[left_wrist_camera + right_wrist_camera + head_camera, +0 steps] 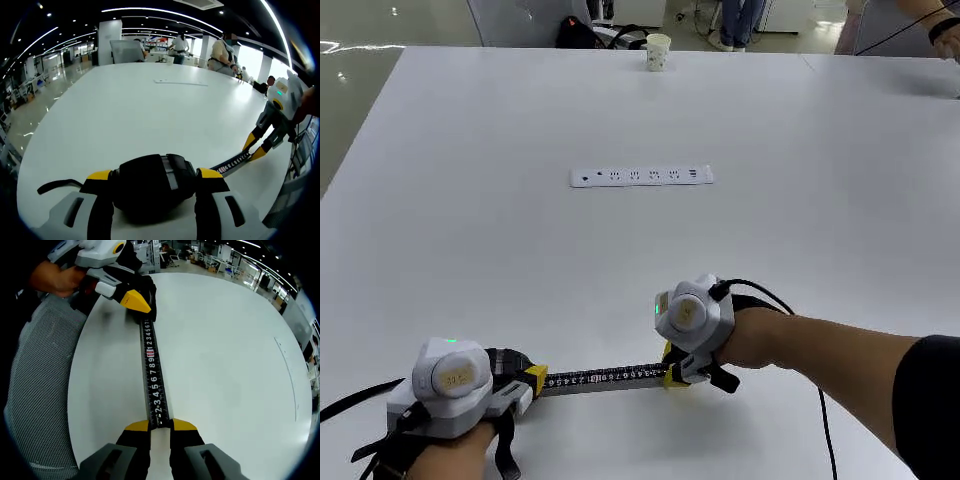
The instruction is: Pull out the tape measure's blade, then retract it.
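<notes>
The white table [620, 250] lies under both grippers. The left gripper [155, 176] has its yellow-tipped jaws closed around the black tape measure case [150, 195], clamped between them. The right gripper [160, 426] pinches the end of the blade [152, 370] with its jaws nearly together, and the blade stretches straight from its tips across to the case.

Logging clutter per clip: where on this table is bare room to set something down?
Bare: the stretch between power strip and blade, the band from power strip to paper cup, and either side of it. Crowded: the near edge, where the left gripper clamps the tape measure case and the right gripper pinches the blade.
</notes>
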`<state>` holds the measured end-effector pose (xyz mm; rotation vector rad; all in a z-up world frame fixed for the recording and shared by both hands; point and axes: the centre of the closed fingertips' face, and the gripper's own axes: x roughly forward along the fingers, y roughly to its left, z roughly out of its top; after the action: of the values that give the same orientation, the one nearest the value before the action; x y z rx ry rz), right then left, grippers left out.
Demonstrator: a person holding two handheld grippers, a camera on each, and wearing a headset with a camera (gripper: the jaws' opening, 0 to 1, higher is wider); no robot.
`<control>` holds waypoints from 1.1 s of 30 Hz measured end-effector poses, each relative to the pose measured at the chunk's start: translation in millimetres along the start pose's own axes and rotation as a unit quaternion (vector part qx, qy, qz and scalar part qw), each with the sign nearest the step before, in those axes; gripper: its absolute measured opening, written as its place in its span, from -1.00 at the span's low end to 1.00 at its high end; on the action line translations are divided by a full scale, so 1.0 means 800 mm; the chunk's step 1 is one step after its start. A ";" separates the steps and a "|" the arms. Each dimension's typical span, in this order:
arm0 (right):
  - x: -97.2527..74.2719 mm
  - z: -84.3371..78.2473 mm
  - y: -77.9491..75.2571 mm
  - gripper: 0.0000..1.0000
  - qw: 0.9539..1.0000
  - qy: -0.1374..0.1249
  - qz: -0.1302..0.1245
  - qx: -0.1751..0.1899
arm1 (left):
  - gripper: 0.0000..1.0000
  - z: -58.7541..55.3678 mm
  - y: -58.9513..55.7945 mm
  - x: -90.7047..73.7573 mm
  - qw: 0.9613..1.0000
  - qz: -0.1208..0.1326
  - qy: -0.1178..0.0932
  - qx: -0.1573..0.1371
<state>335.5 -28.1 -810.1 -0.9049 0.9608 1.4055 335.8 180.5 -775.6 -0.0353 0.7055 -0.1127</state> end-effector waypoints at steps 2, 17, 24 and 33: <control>0.001 0.000 -0.001 -0.80 1.000 0.001 0.000 -0.001 | 0.22 0.000 0.000 0.000 1.000 0.000 -0.001 0.000; 0.003 0.006 0.000 -0.80 1.000 -0.006 -0.005 -0.003 | 0.22 0.000 0.000 0.001 1.000 -0.001 -0.001 0.001; 0.004 0.010 0.000 -0.80 1.000 -0.010 -0.006 -0.007 | 0.22 0.000 0.000 0.001 1.000 -0.001 0.001 0.001; 0.005 0.013 0.001 -0.81 1.000 -0.015 -0.009 0.006 | 0.22 0.000 0.000 0.001 1.000 -0.001 0.000 0.000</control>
<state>334.8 -16.7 -809.8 -0.8796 0.9355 1.3926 336.1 180.2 -776.3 -0.0352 0.7064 -0.1156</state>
